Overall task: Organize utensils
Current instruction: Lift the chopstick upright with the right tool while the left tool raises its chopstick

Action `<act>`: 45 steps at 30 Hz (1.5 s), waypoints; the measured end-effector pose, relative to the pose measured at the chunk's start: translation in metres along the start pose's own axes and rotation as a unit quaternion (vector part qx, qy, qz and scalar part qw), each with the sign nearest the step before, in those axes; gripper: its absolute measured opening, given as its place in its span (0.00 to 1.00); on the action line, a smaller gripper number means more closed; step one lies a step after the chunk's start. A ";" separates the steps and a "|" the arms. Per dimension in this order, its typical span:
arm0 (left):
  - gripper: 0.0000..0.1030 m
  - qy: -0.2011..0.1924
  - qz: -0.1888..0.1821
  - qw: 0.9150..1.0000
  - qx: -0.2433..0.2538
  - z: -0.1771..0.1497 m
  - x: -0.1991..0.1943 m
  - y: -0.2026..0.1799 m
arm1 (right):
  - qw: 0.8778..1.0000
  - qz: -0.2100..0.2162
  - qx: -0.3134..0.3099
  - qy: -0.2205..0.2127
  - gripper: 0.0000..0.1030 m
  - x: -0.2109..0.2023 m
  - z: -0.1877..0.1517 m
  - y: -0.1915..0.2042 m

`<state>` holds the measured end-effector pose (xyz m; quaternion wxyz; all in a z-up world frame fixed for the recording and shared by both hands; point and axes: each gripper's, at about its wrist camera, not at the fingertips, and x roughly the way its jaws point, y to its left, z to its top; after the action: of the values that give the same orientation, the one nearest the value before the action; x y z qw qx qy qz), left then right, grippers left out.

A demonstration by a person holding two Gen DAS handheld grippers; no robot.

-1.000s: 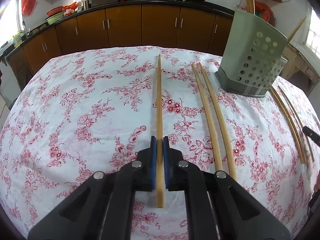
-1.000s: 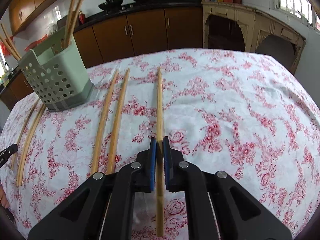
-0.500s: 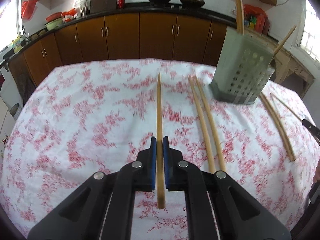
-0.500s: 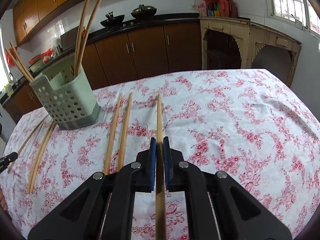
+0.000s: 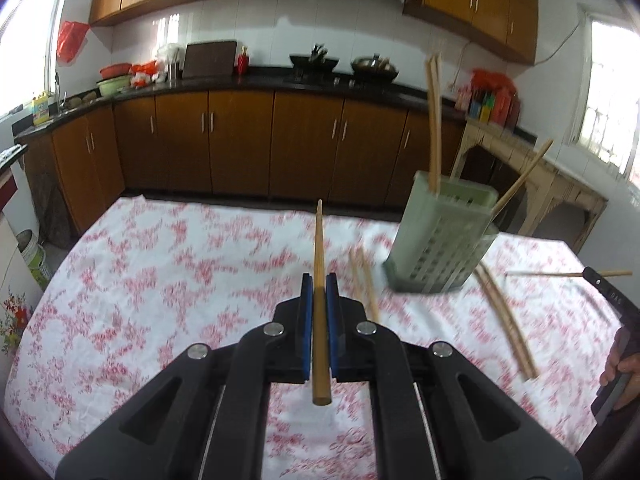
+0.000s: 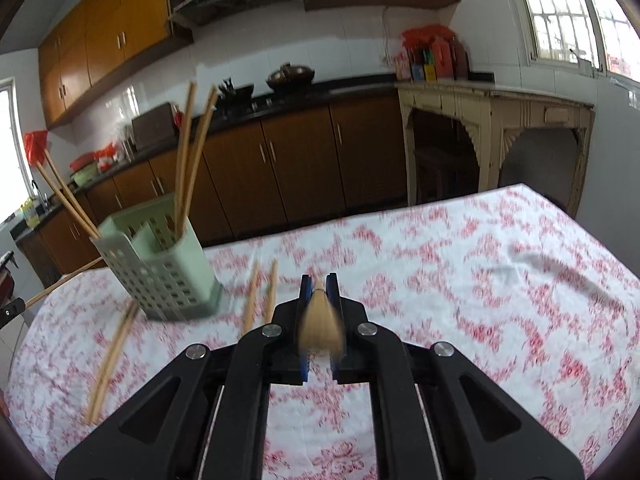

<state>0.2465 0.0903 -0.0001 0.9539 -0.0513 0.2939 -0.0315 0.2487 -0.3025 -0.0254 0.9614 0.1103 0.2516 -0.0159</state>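
My left gripper [image 5: 319, 282] is shut on a long wooden chopstick [image 5: 319, 248], held above the floral tablecloth and pointing forward. My right gripper [image 6: 319, 282] is shut on another chopstick [image 6: 320, 326], which looks blurred and foreshortened. A green perforated utensil holder [image 5: 440, 240] stands on the table to the right of the left gripper, with chopsticks standing in it. In the right wrist view the holder [image 6: 160, 268] is at the left. Two loose chopsticks [image 5: 364, 280] lie beside it, and they also show in the right wrist view [image 6: 260, 296].
Another pair of chopsticks [image 5: 506, 320] lies right of the holder, seen at the left in the right wrist view [image 6: 114, 352]. The other gripper's chopstick [image 5: 560, 275] shows at the far right. Kitchen cabinets [image 5: 240, 148] and a cream side table [image 6: 500, 120] stand beyond the table.
Both grippers have risen from the table with their chopsticks and tilted up. The views now look level across the table toward the cabinets.
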 end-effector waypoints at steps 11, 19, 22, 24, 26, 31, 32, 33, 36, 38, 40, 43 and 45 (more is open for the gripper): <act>0.07 -0.013 -0.004 1.000 0.018 0.012 -0.013 -0.011 | 0.999 0.018 -0.017 -0.040 0.07 -0.020 0.018 0.017; 0.07 0.018 0.008 1.000 0.000 -0.005 0.005 0.001 | 0.999 0.015 -0.019 -0.043 0.07 -0.021 0.014 0.019; 0.08 0.004 0.011 1.000 0.003 0.000 -0.001 0.001 | 0.999 0.016 -0.019 -0.045 0.07 -0.022 0.016 0.019; 0.04 -0.001 0.009 1.000 0.006 0.003 -0.003 0.000 | 0.999 0.016 -0.019 -0.045 0.07 -0.022 0.016 0.019; 0.01 -0.002 0.007 1.000 0.006 0.005 -0.002 -0.001 | 0.999 0.017 -0.018 -0.045 0.07 -0.022 0.016 0.019; 0.01 0.006 0.007 1.000 -0.005 0.002 0.001 0.002 | 0.999 0.019 -0.019 -0.043 0.07 -0.022 0.016 0.021; 0.01 0.008 0.004 1.000 -0.002 -0.001 0.002 0.003 | 0.999 0.019 -0.019 -0.043 0.07 -0.023 0.016 0.020; 0.03 0.017 0.006 1.000 0.005 -0.007 0.004 0.003 | 0.999 0.019 -0.020 -0.044 0.07 -0.023 0.016 0.020; 0.22 0.049 0.008 0.999 0.018 -0.028 0.014 0.003 | 0.999 0.020 -0.021 -0.046 0.07 -0.025 0.016 0.019; 0.28 0.076 0.000 0.997 0.021 -0.048 0.023 0.000 | 0.999 0.021 -0.017 -0.046 0.07 -0.025 0.016 0.019; 0.28 0.098 -0.018 0.995 0.019 -0.065 0.031 -0.007 | 0.999 0.021 -0.015 -0.046 0.07 -0.024 0.017 0.019; 0.27 0.119 -0.037 0.992 0.019 -0.081 0.039 -0.018 | 0.999 0.021 -0.018 -0.043 0.07 -0.023 0.016 0.021; 0.26 0.131 -0.041 0.990 0.028 -0.089 0.045 -0.027 | 0.999 0.021 -0.019 -0.043 0.07 -0.023 0.015 0.022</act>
<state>0.2327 0.0519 -0.0955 0.9062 -0.0320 0.4130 -0.0851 0.2380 -0.2854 0.0029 0.9734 0.0963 0.2078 0.0039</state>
